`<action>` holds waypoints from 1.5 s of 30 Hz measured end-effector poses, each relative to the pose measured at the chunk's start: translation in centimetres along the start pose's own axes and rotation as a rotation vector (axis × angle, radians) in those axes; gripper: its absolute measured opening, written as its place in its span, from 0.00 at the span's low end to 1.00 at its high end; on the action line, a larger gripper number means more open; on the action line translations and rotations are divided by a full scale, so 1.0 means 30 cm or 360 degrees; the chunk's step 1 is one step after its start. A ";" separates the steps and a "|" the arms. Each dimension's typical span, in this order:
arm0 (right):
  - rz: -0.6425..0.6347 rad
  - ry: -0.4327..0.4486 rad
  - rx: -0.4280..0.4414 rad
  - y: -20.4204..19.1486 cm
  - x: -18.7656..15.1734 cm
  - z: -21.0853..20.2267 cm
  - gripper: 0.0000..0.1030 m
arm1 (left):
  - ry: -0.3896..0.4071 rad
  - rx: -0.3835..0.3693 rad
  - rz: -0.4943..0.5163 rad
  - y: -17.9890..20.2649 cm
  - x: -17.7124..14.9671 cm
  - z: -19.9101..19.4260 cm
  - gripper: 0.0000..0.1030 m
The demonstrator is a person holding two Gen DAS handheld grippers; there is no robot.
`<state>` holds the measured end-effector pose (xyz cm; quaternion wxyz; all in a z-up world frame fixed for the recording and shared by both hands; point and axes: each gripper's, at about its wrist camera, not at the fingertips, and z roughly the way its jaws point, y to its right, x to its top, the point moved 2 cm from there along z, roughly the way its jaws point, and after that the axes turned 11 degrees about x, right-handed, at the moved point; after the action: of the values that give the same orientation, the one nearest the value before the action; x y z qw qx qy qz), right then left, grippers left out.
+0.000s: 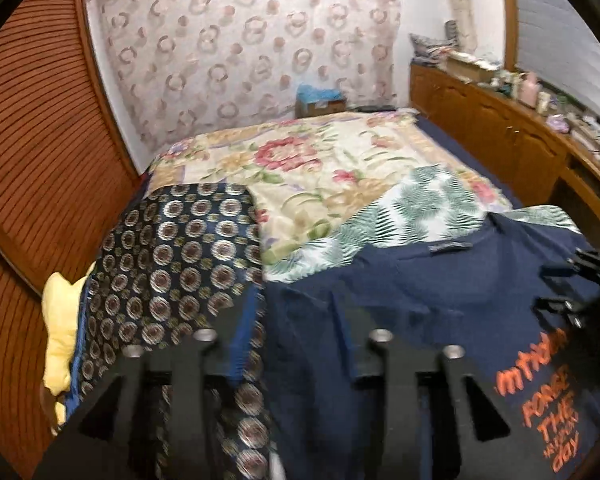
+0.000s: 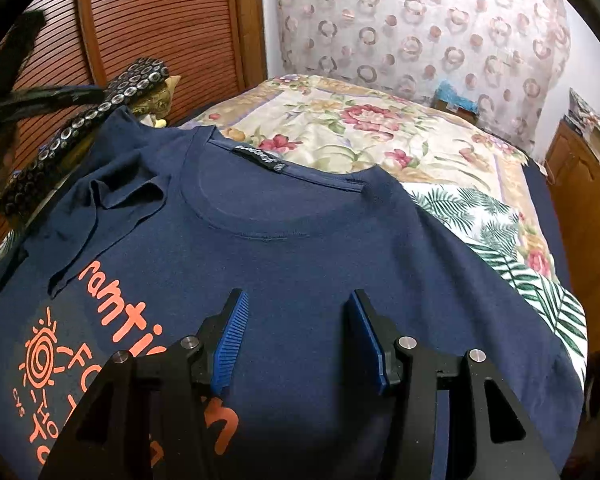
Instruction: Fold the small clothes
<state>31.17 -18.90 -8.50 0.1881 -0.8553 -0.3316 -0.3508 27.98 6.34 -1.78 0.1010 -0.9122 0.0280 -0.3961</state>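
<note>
A navy T-shirt [image 2: 300, 256] with orange print lies face up on the bed, collar toward the far side; its left sleeve is bunched. It also shows in the left wrist view [image 1: 400, 304]. My right gripper [image 2: 296, 320] hovers over the shirt's chest, jaws wide apart and empty. My left gripper [image 1: 296, 344] is at the shirt's left edge; its fingertips are hidden under blurred cloth, beside a dark circle-patterned garment [image 1: 172, 272]. The right gripper appears at the right edge of the left wrist view [image 1: 580, 284].
A floral bedspread [image 2: 380, 128] covers the bed, with a fern-print cloth [image 2: 500, 248] under the shirt. A yellow item [image 1: 60, 320] lies at the left bed edge. Slatted wooden doors [image 1: 40, 140] stand left; a wooden cabinet [image 1: 500, 136] with clutter runs along the right.
</note>
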 end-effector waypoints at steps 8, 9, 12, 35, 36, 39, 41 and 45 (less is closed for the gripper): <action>0.0003 0.0235 -0.0111 -0.036 0.025 -0.294 0.53 | 0.0069 -0.0158 0.0032 0.095 -0.119 -0.150 0.73; 0.0000 0.0265 -0.0138 -0.042 0.024 -0.346 0.53 | 0.0074 -0.0167 0.0032 0.109 -0.134 -0.163 0.73; 0.0002 0.0323 -0.0198 -0.058 0.004 -0.481 0.53 | 0.0065 -0.0225 0.0059 0.157 -0.183 -0.188 0.73; 0.0294 0.0234 -0.0275 -0.167 -0.458 -0.506 0.53 | -0.0114 -0.0290 0.0175 0.325 -0.381 -0.160 0.09; 0.0303 0.0233 -0.0271 -0.167 -0.468 -0.501 0.53 | -0.0081 -0.0295 0.0160 0.312 -0.377 -0.182 0.09; 0.0312 0.0219 -0.0277 -0.139 -0.478 -0.493 0.53 | 0.0008 -0.0314 0.0116 0.271 -0.373 -0.253 0.08; 0.0319 0.0216 -0.0276 -0.106 -0.476 -0.515 0.53 | 0.0036 -0.0337 0.0102 0.255 -0.381 -0.297 0.08; 0.0320 0.0207 -0.0294 -0.078 -0.469 -0.517 0.53 | 0.0029 -0.0356 0.0091 0.243 -0.412 -0.328 0.08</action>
<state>14.65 -31.96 -7.90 0.1637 -0.8733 -0.1977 -0.4140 12.57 -0.75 -5.60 0.0095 -0.9130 0.0989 -0.3956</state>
